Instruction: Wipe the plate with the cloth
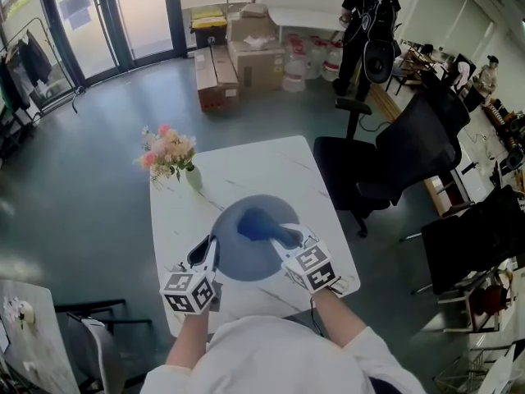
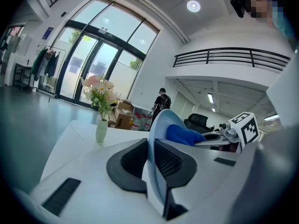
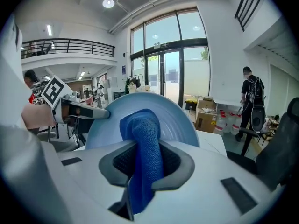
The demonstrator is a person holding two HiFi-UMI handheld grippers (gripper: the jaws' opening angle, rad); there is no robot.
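**Left gripper.** The left gripper (image 2: 150, 161) has its jaws closed on the rim of the light-blue plate (image 2: 161, 125). The rim passes edge-on between the two dark pads. The rest of the plate extends ahead of and above the jaw tips.

**Right gripper.** The right gripper (image 3: 145, 164) has its jaws clamped on the blue cloth (image 3: 144, 139).
- The cloth runs through the gap between the pads and out ahead of the jaw tips.
- Its bunched end lies against the face of the plate, near the centre.
- The plate's face is turned toward this gripper and fills the field directly ahead of its jaws.

**Relation of the two tools.**
- From the left gripper, the cloth and the right gripper's fingers lie on the right-hand side of the plate, just past the rim.
- From the right gripper, the left gripper's finger meets the plate's rim at the left, with its marker cube behind it.
- In the head view, both grippers are over the near end of the white table (image 1: 271, 171), with the plate between them.
- Whether the plate touches the table cannot be told.

**Surroundings.**
- A vase of flowers (image 1: 174, 158) stands on the table ahead of the left gripper's jaw tips, at the far left corner.
- A black office chair (image 1: 394, 158) stands beside the table, to the right of the right gripper.
- Cardboard boxes (image 1: 238, 64) sit on the floor well ahead of both tools.
- A person (image 1: 365, 23) stands near the boxes with their back turned.
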